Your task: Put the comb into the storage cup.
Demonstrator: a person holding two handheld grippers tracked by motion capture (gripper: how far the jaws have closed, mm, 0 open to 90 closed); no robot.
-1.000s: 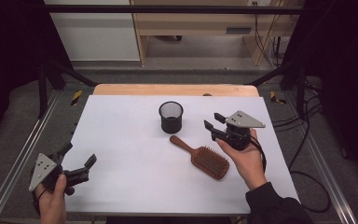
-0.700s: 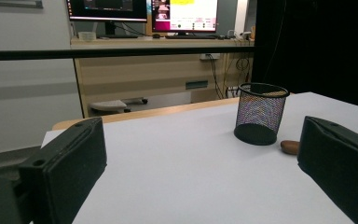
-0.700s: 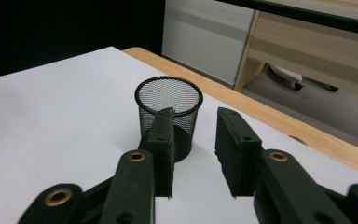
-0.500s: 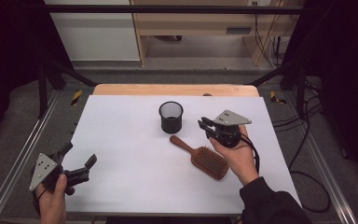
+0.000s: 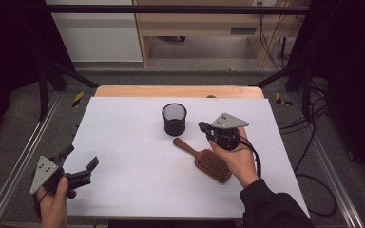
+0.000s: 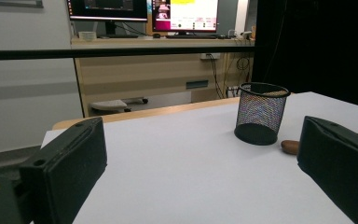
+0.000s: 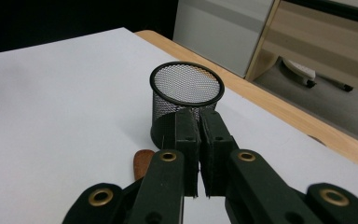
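A black mesh cup [image 5: 174, 118] stands upright mid-table, with a wooden hairbrush [image 5: 205, 160] lying bristles up just in front and to the right of it. My right gripper [image 5: 204, 127] hovers above the brush's handle, right of the cup and pointing toward it. In the right gripper view the right gripper [image 7: 199, 122] is shut with nothing between its jaws, the cup [image 7: 186, 88] straight ahead and the handle tip [image 7: 142, 164] below. My left gripper [image 5: 81, 159] rests at the near left corner, open and empty. Between its wide jaws the left gripper [image 6: 200, 136] frames the cup [image 6: 261, 114] and the handle tip [image 6: 290, 146].
White sheet covers the table [image 5: 138, 142], with a wooden strip [image 5: 176, 91] along the far edge. Metal rails [image 5: 24, 156] run down both sides. Cables [image 5: 313, 142] lie on the floor at the right. A desk with monitors [image 6: 186, 14] stands beyond the table.
My right gripper has moved left, from beside the brush head to above its handle, nearer the cup. The left gripper, cup and brush have stayed put.
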